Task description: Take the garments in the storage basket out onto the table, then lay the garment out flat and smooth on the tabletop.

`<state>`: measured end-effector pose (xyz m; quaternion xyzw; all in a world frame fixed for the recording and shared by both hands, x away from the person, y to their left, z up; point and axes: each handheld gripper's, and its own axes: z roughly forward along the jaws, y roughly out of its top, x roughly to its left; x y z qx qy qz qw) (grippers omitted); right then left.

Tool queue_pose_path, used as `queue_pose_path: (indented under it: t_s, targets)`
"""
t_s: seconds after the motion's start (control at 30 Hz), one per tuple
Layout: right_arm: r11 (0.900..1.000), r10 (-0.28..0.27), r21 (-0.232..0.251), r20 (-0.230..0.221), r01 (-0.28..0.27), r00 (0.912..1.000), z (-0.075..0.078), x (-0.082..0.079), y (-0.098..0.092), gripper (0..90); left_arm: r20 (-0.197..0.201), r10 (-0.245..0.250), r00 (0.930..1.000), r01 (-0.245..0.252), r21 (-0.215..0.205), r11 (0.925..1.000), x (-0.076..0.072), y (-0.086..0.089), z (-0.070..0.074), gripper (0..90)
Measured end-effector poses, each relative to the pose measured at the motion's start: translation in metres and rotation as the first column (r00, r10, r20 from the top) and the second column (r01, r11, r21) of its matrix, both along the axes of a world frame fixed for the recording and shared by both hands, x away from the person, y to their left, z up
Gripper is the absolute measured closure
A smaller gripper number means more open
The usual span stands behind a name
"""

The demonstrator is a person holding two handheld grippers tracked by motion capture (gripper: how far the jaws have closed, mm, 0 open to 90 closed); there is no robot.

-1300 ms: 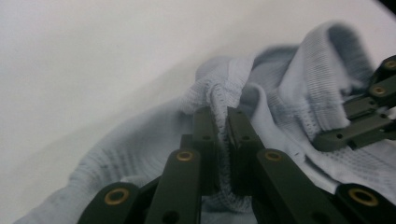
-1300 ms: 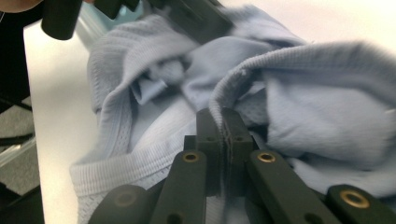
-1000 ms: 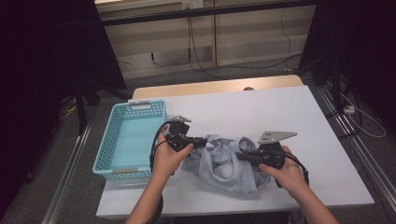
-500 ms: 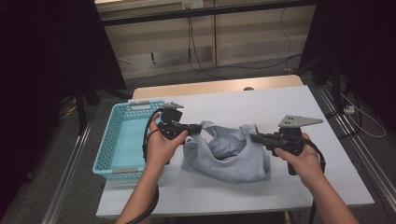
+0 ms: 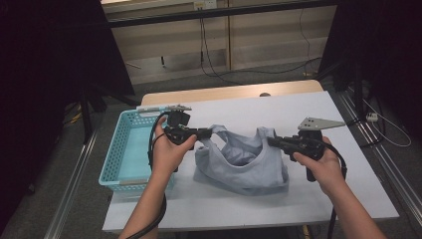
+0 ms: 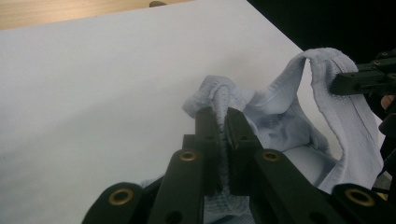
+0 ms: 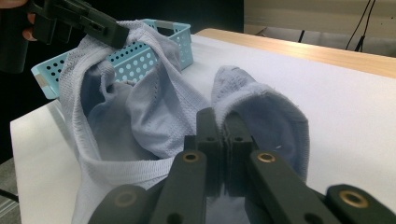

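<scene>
well, going left to right: the blue basket (image 5: 130, 149) sits at the table's left edge; the left gripper (image 5: 208, 132) pinches one strap of the pale tank top (image 5: 244, 162), the right gripper (image 5: 273, 142) pinches the other, hem dragging on the white table (image 5: 298, 199). thin knit could slip from either pinch if pulled apart hard, or the hem could snag on the basket rim.

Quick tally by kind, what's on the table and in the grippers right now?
Light blue knit garment: 1, a strap pinched in the left gripper and another in the right gripper
Turquoise basket: 1
Grippers: 2
White table: 1
Total: 5
</scene>
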<state>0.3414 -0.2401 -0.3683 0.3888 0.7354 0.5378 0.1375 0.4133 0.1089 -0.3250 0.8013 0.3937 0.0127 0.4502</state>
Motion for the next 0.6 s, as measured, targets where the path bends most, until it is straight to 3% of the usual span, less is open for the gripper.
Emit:
queue_pose_path:
  t_s: [0.6]
  targets:
    - [1.000,-0.028,0.006,0.013,0.028,0.9995,0.000,-0.007,-0.010,88.4,0.011,-0.007,0.9999,0.007,0.011,0.9999,0.004,-0.006,0.007,86.0]
